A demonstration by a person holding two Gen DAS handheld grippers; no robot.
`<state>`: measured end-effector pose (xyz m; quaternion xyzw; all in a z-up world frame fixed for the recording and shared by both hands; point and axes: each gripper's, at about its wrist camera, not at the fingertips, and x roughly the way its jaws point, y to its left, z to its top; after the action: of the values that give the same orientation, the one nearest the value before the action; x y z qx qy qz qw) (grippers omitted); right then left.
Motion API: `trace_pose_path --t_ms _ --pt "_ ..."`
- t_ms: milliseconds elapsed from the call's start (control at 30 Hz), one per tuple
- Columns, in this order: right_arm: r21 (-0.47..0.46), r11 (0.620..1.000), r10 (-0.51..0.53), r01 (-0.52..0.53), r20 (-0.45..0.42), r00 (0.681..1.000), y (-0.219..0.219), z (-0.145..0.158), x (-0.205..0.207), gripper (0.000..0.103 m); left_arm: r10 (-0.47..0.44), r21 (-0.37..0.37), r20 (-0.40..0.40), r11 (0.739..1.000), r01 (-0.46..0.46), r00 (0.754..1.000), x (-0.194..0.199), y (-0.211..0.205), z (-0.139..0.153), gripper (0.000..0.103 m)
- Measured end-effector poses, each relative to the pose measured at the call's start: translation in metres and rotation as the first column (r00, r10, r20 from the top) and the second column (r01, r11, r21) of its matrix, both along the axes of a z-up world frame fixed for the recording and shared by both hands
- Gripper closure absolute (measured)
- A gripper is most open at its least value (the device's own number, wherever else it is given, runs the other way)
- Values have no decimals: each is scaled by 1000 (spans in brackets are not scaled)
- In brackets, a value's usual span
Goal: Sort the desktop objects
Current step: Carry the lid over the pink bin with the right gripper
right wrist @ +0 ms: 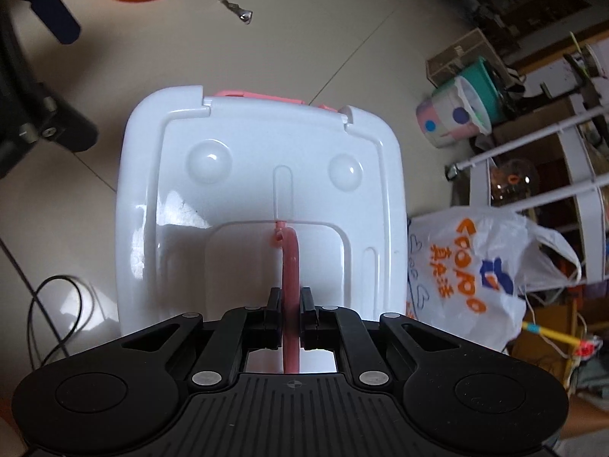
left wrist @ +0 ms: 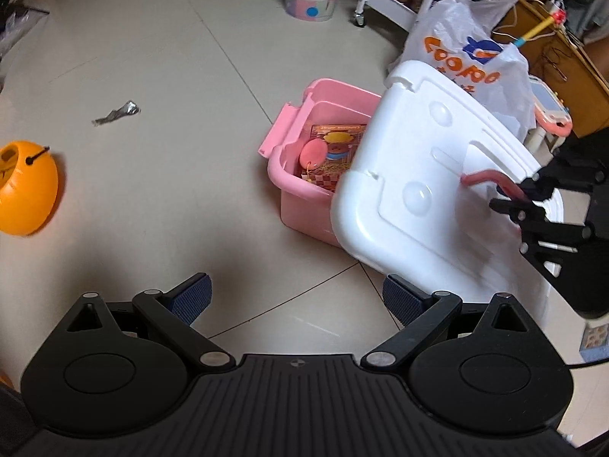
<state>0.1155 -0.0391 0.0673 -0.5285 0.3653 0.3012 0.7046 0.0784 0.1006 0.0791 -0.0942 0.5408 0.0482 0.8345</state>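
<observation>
**Lid held by its handle over the pink box**

The white lid (right wrist: pixel 262 190) hangs tilted over the pink storage box (left wrist: pixel 304 175), carried by its thin pink handle (right wrist: pixel 290 266). The right gripper (right wrist: pixel 290 316) is pressed together on that handle, which runs straight back between its fingers, so the lid spreads out just ahead of the tool and hides most of the box; only a strip of pink rim shows past the lid's far edge. The lid is glossy moulded plastic with two round dimples, a raised border and notched far corners.

From the left gripper's (left wrist: pixel 295 297) side the box sits ahead and slightly to the right on the tiled floor (left wrist: pixel 171 76), open at its near-left part, with a round pink toy (left wrist: pixel 313 153) and a printed card (left wrist: pixel 335 141) inside. The left gripper is spread wide and holds nothing.

This fits either a lid being lowered to close the box or one being lifted off it; the pictures do not settle which. Either way, the thin handle lets the lid swing, so the carrying hand needs to move slowly and level.

Well off to the left tool's left lie an orange dome-shaped toy (left wrist: pixel 26 186) and a crumpled foil scrap (left wrist: pixel 118 112).
</observation>
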Motion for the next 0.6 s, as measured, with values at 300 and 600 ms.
trace_pose_path --t_ms 300,600 --pt "-60 995 83 -83 11 996 27 -15 44 96 30 -10 -20 1000 -30 999 9 2 -8 4" --pt "-79 988 132 -132 -9 991 47 -34 76 96 69 -26 -50 997 -71 996 18 10 -18 4"
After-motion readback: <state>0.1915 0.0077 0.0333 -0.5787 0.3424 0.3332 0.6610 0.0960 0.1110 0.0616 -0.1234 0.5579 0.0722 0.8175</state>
